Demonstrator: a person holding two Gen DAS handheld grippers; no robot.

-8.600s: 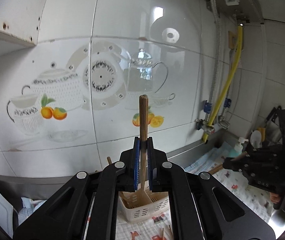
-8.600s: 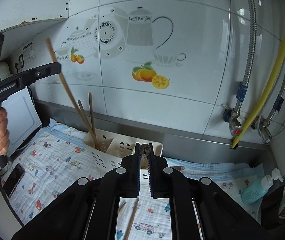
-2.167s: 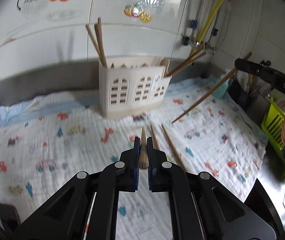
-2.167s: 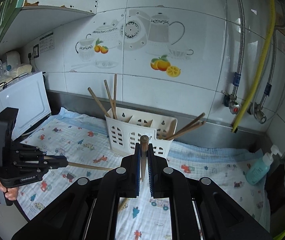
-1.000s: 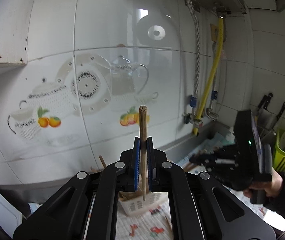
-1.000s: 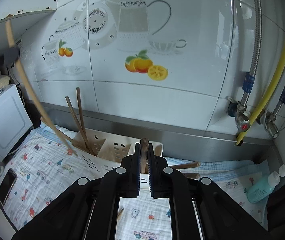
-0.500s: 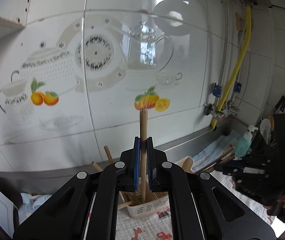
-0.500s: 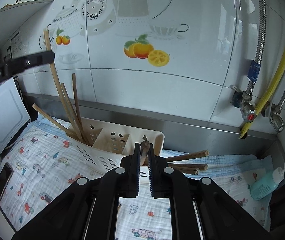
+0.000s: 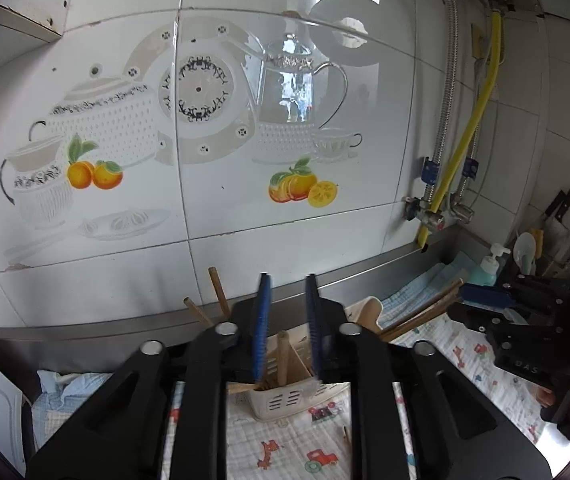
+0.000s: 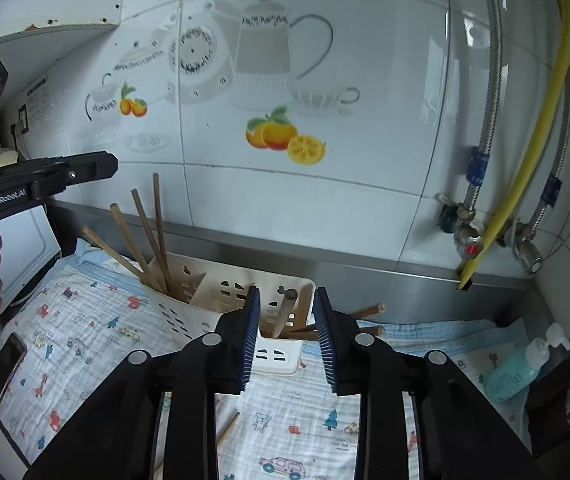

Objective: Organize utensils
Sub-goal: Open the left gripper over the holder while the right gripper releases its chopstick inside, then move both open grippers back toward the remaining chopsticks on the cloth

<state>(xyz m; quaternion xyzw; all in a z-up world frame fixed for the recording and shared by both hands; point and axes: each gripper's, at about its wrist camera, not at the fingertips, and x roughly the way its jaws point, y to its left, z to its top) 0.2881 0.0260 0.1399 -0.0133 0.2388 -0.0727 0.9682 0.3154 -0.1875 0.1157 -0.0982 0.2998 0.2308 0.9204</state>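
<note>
A white plastic utensil caddy (image 10: 221, 300) stands against the steel backsplash on the printed cloth. Several wooden chopsticks (image 10: 145, 236) lean out of its left compartment; others (image 10: 361, 314) stick out to the right. My right gripper (image 10: 287, 308) is open above the right compartment, with a chopstick (image 10: 285, 312) standing loose between its jaws. My left gripper (image 9: 287, 308) is open above the caddy (image 9: 285, 400), with a chopstick (image 9: 281, 356) standing free in a compartment below. Each gripper shows in the other's view: the left one (image 10: 97, 168) and the right one (image 9: 485, 300).
A loose chopstick (image 10: 227, 428) lies on the cloth in front of the caddy. A teal soap bottle (image 10: 521, 368) stands at the right. A phone (image 10: 5, 364) lies at the left edge. Yellow hose and valves (image 10: 473, 248) hang on the tiled wall.
Both grippers opened and let go of their chopsticks, which now stand in the caddy. The left gripper also dropped lower towards the caddy.
</note>
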